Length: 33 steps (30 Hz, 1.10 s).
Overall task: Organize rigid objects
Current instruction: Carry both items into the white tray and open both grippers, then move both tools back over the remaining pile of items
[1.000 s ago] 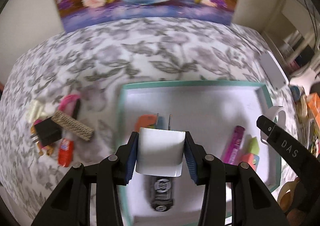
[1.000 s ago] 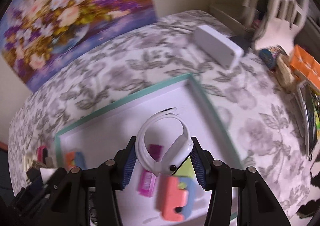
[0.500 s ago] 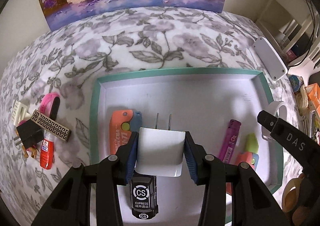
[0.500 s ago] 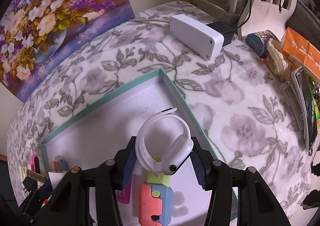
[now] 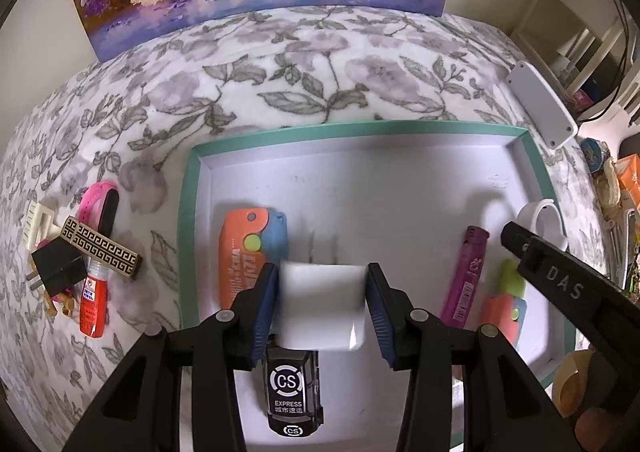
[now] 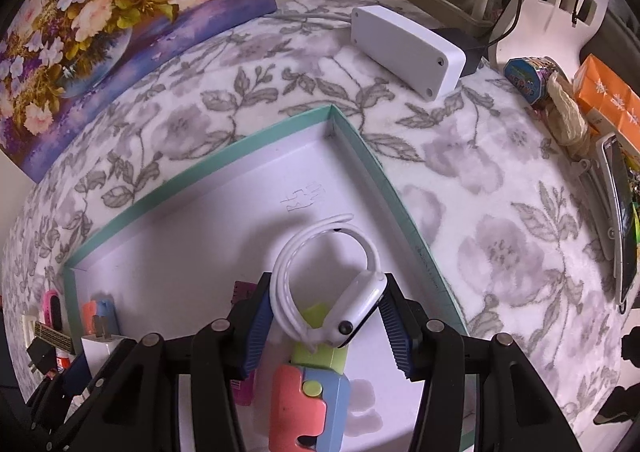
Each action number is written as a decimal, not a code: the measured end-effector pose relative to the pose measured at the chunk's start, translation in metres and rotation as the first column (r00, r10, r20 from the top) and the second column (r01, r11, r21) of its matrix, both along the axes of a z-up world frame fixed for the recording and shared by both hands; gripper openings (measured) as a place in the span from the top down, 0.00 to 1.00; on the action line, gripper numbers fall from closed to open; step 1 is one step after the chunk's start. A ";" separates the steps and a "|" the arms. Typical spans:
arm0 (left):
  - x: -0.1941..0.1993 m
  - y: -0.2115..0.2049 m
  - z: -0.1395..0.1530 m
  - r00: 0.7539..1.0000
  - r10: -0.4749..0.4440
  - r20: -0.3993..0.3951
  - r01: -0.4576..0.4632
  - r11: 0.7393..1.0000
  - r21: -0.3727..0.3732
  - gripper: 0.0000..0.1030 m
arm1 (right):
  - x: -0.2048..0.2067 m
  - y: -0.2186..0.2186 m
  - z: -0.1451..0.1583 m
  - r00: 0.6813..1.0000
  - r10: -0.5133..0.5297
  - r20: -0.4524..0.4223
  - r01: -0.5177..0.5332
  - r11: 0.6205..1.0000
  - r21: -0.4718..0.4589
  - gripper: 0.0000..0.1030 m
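Note:
A teal-rimmed white tray (image 5: 360, 128) lies on the flowered cloth. My left gripper (image 5: 323, 276) is shut on a white charger plug (image 5: 320, 312), its prongs pointing away, above the tray's near middle. My right gripper (image 6: 326, 292) is shut on a white smartwatch (image 6: 360, 304), held over the tray's (image 6: 224, 155) right part above a pink, blue and green folding knife (image 6: 304, 400). From the left wrist view, the right gripper's finger (image 5: 560, 284) and the watch band (image 5: 540, 217) show at the tray's right edge. In the right wrist view, the charger (image 6: 102, 344) appears at lower left.
In the tray lie an orange and blue knife (image 5: 244, 252), a black CS box (image 5: 294, 392) and a magenta tube (image 5: 466, 276). Left of it are a pink band (image 5: 98, 203), a patterned bar (image 5: 102, 248), a black plug (image 5: 58, 266) and a red bottle (image 5: 92, 304). A white box (image 6: 408, 51) stands beyond.
The left gripper has shifted slightly to the right over the tray, still on the charger. The right gripper with the watch has sunk a little toward the tray. Neither grip has changed.

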<state>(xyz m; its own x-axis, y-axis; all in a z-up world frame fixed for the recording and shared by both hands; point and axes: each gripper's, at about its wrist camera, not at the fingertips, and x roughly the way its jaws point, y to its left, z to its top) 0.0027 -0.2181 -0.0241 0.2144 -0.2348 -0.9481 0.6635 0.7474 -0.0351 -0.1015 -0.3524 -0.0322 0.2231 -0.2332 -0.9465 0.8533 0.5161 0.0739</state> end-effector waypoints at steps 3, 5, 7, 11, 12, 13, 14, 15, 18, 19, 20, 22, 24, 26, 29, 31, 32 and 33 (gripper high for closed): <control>-0.001 -0.001 0.005 1.000 -0.008 0.009 0.008 1.000 -0.005 0.54 | 0.000 0.000 0.000 1.000 -0.003 -0.010 0.003 1.000 0.000 0.46; 0.000 0.001 0.010 1.000 -0.002 0.011 0.002 1.000 -0.012 0.51 | 0.001 0.001 0.000 1.000 0.000 -0.024 0.001 1.000 0.005 0.44; 0.003 0.005 0.013 1.000 0.015 0.007 -0.014 1.000 -0.021 0.48 | 0.003 0.003 0.000 1.000 0.006 -0.018 -0.006 1.000 0.016 0.37; 0.011 0.015 0.020 0.998 0.055 0.006 -0.055 0.998 -0.026 0.43 | 0.008 0.009 0.003 1.000 0.019 -0.018 -0.019 1.000 0.013 0.34; 0.013 0.018 0.022 0.998 0.069 0.009 -0.069 0.997 -0.027 0.41 | 0.009 0.010 0.004 1.000 0.020 -0.014 -0.020 1.000 0.013 0.32; 0.015 0.020 0.023 0.997 0.081 0.011 -0.081 0.996 -0.028 0.35 | 0.009 0.012 0.006 1.000 0.021 -0.003 -0.020 1.000 0.015 0.30; 0.018 0.024 0.025 0.995 0.098 0.014 -0.097 0.995 -0.028 0.32 | 0.010 0.013 0.009 1.000 0.020 0.009 -0.020 1.000 0.015 0.29; 0.021 0.028 0.027 0.994 0.111 0.018 -0.111 0.993 -0.030 0.28 | 0.010 0.014 0.011 1.000 0.018 0.014 -0.018 1.000 0.011 0.26; 0.029 0.039 0.029 0.988 0.154 0.032 -0.153 0.988 -0.020 0.26 | 0.010 0.019 0.016 1.000 0.009 0.016 -0.009 1.000 -0.002 0.19; 0.031 0.042 0.028 0.986 0.165 0.034 -0.164 0.986 -0.015 0.25 | 0.010 0.020 0.018 1.000 0.012 0.019 -0.012 1.000 -0.004 0.17; 0.034 0.045 0.027 0.984 0.175 0.036 -0.175 0.985 -0.010 0.25 | 0.011 0.023 0.018 1.000 0.017 0.021 -0.017 1.000 -0.004 0.16; 0.040 0.053 0.024 0.978 0.203 0.038 -0.204 0.979 0.005 0.18 | 0.013 0.027 0.018 1.000 0.027 0.016 -0.027 1.000 -0.008 0.13; 0.045 0.062 0.022 0.972 0.232 0.042 -0.233 0.972 0.016 0.17 | 0.014 0.031 0.018 0.999 0.037 0.003 -0.037 0.999 -0.015 0.10; 0.049 0.069 0.021 0.967 0.252 0.042 -0.253 0.967 0.019 0.16 | 0.016 0.036 0.017 0.999 0.048 -0.006 -0.048 0.999 -0.022 0.05; 0.056 0.080 0.021 0.960 0.277 0.046 -0.279 0.960 0.018 0.14 | 0.018 0.043 0.018 0.998 0.068 -0.011 -0.069 0.997 -0.033 0.02; 0.060 0.089 0.023 0.952 0.301 0.060 -0.302 0.953 0.019 0.07 | 0.020 0.048 0.020 0.996 0.082 -0.016 -0.083 0.996 -0.045 0.00; 0.062 0.093 0.024 0.949 0.310 0.064 -0.312 0.950 0.018 0.06 | 0.021 0.051 0.021 0.996 0.090 -0.019 -0.091 0.994 -0.053 0.00; 0.063 0.097 0.025 0.945 0.319 0.067 -0.321 0.947 0.016 0.06 | 0.022 0.055 0.023 0.995 0.096 -0.021 -0.097 0.993 -0.060 0.00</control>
<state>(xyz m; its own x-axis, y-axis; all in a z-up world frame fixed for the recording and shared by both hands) 0.0661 -0.1208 0.0009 0.3335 -0.1190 -0.9352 0.3892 0.9209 0.0216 -0.0796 -0.2978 -0.0096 0.2300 -0.2693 -0.9352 0.8004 0.5990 0.0244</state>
